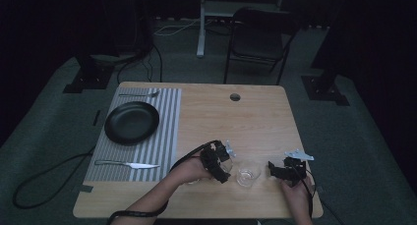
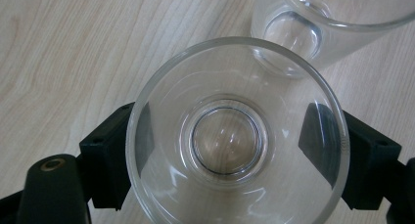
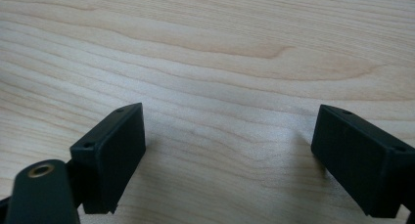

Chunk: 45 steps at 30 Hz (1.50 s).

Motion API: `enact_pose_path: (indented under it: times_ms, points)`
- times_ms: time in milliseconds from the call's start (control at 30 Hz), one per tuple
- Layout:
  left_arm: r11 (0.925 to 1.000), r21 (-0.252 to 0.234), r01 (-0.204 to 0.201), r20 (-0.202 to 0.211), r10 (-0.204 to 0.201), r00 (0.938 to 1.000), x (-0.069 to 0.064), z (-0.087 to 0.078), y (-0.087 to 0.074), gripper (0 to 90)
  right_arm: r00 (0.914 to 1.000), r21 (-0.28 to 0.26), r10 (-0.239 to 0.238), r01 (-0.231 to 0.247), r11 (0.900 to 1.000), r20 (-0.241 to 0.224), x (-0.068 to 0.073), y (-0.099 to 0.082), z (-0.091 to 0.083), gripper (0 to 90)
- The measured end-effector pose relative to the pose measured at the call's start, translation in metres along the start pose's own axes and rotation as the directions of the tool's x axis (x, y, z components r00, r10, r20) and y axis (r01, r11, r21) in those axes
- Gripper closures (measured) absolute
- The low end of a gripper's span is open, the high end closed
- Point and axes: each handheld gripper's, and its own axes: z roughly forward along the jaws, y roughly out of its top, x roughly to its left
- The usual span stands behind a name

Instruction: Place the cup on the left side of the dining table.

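A clear glass [image 2: 225, 145] stands upright between the jaws of my left gripper [image 2: 230, 136], which press its sides from left and right; I look down into it. A second clear glass [image 2: 293, 33] stands on the wood just beyond it, nearly touching. In the high view this second glass [image 1: 247, 173] sits between my left gripper [image 1: 221, 168] and my right gripper [image 1: 273, 169]. The right gripper [image 3: 230, 136] is open over bare wood, with nothing between its jaws.
A striped placemat [image 1: 167, 107] at the table's left carries a black plate [image 1: 132, 122], a fork [image 1: 140, 94] behind it and a knife [image 1: 128, 163] in front. A cable hole [image 1: 235, 97] lies at the far edge. A chair [image 1: 260, 38] stands beyond the table.
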Motion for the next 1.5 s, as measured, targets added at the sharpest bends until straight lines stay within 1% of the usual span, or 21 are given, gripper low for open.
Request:
enact_pose_path:
  times_ms: [33,67,100,200,233,300,333,367,533,567,633,667,733,900,933,1067,1167,1200,1300,1433,1500]
  points:
    - [1.0000,0.000,0.003,-0.019,-0.003,0.9998,-0.001,-0.001,0.001,18.3,1.0000,0.000,0.001,-0.001,1.0000,0.000,0.000,0.000,0.000,12.4]
    - [1.0000,-0.003,0.007,-0.027,-0.007,0.9996,-0.001,-0.001,0.001,18.3,1.0000,0.000,0.000,0.000,1.0000,0.000,0.000,0.000,0.000,12.4]
    - [0.9999,-0.002,0.015,-0.023,-0.015,0.9996,0.001,-0.001,0.002,18.3,1.0000,0.000,0.000,0.000,1.0000,0.000,0.000,0.000,0.000,12.4]
    - [0.9998,-0.008,0.021,-0.021,-0.021,0.9996,0.004,-0.002,0.002,18.3,1.0000,0.000,0.000,0.000,1.0000,0.000,0.000,0.000,0.000,12.4]
    - [0.9992,-0.015,0.037,-0.020,-0.037,0.9991,0.005,-0.003,0.002,18.3,1.0000,0.000,0.001,-0.001,1.0000,0.000,0.000,0.000,0.000,12.4]
    - [0.9990,-0.018,0.040,-0.016,-0.040,0.9991,0.007,-0.003,0.002,18.3,1.0000,0.000,0.001,-0.001,1.0000,0.000,0.000,0.000,0.000,12.4]
    - [0.9983,-0.021,0.054,-0.022,-0.055,0.9983,0.008,-0.003,0.003,18.3,1.0000,0.000,0.001,-0.001,1.0000,0.000,0.000,0.000,0.000,12.4]
    - [0.9986,-0.019,0.050,-0.024,-0.050,0.9985,0.009,-0.003,0.002,18.3,1.0000,-0.001,0.002,-0.002,1.0000,0.000,0.000,0.000,0.000,12.4]
    - [0.9963,-0.038,0.077,-0.042,-0.079,0.9960,0.015,-0.006,0.001,18.3,1.0000,0.000,0.001,-0.001,1.0000,0.000,0.000,0.000,0.000,12.4]
    - [0.9949,-0.041,0.092,-0.039,-0.094,0.9948,0.018,-0.007,0.001,18.3,1.0000,0.000,0.002,-0.002,1.0000,0.000,0.000,0.000,0.000,12.4]
    - [0.9946,-0.039,0.096,-0.037,-0.098,0.9945,0.020,-0.008,0.001,18.3,1.0000,0.000,0.002,-0.002,1.0000,0.000,0.000,0.000,0.000,12.4]
    - [0.9947,-0.033,0.097,-0.044,-0.099,0.9941,0.022,-0.009,0.000,18.3,1.0000,0.000,0.002,-0.002,1.0000,0.000,0.000,0.000,0.000,12.4]
    - [0.9953,-0.030,0.092,-0.050,-0.094,0.9944,0.023,-0.009,-0.001,18.3,1.0000,0.000,0.002,-0.002,1.0000,0.000,0.000,0.000,0.000,12.5]
    - [0.9899,-0.046,0.134,-0.062,-0.137,0.9887,0.033,-0.012,-0.004,18.3,1.0000,0.000,0.001,-0.001,1.0000,0.000,0.000,0.000,0.000,12.4]
    - [0.9899,-0.046,0.134,-0.062,-0.137,0.9887,0.033,-0.012,-0.004,18.3,1.0000,-0.001,0.000,0.000,1.0000,0.000,0.000,0.000,0.000,12.4]
    - [0.9874,-0.040,0.153,-0.069,-0.156,0.9854,0.040,-0.014,-0.008,18.3,1.0000,-0.002,-0.001,0.001,1.0000,0.000,0.000,0.000,0.000,12.4]
    - [0.9869,-0.034,0.158,-0.077,-0.160,0.9841,0.044,-0.017,-0.011,18.3,1.0000,-0.002,-0.001,0.001,1.0000,0.000,0.000,0.000,0.000,12.4]
    - [0.9850,-0.040,0.168,-0.082,-0.171,0.9819,0.045,-0.018,-0.012,18.3,1.0000,-0.002,-0.001,0.001,1.0000,0.000,0.000,0.000,0.000,12.4]
    - [0.9827,-0.041,0.181,-0.097,-0.184,0.9781,0.048,-0.020,-0.015,18.3,1.0000,-0.001,-0.001,0.001,1.0000,0.000,0.000,0.000,0.000,12.4]
    - [0.9814,-0.032,0.189,-0.101,-0.192,0.9762,0.053,-0.024,-0.020,18.3,1.0000,-0.001,-0.001,0.001,1.0000,0.000,0.000,0.000,0.000,12.4]
    - [0.9786,-0.035,0.203,-0.107,-0.206,0.9728,0.057,-0.028,-0.025,18.3,1.0000,-0.001,-0.001,0.001,1.0000,0.000,0.000,0.000,0.000,12.4]
